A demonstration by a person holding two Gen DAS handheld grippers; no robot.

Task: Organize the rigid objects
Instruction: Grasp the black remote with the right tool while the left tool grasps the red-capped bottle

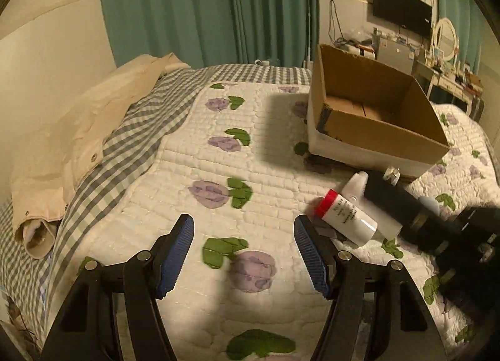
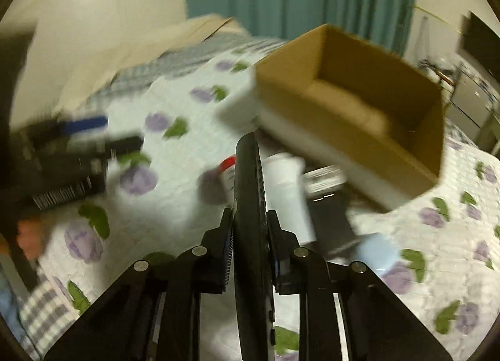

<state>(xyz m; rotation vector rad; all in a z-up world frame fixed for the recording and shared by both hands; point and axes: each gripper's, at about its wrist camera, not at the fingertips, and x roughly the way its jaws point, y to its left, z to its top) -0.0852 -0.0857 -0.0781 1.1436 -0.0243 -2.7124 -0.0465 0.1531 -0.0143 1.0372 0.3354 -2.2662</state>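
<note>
Meanwhile right gripper (image 2: pixel 250 236) clamped a black remote (image 2: pixel 249 192) near cardboard box (image 2: pixel 350 117); left gripper (image 1: pixel 243 254) fingers spread, empty, over quilt (image 1: pixel 250 148).

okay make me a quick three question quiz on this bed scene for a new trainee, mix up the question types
1. True or false: the right gripper is shut on a flat black object.
2. Which describes the left gripper? A) open above the quilt B) gripping the bottle C) inside the box
3. Fill in: the white bottle lying on the quilt has a ___ cap.

Key: 1 true. 2 A. 3 red. The cardboard box holds nothing visible yet.
</note>
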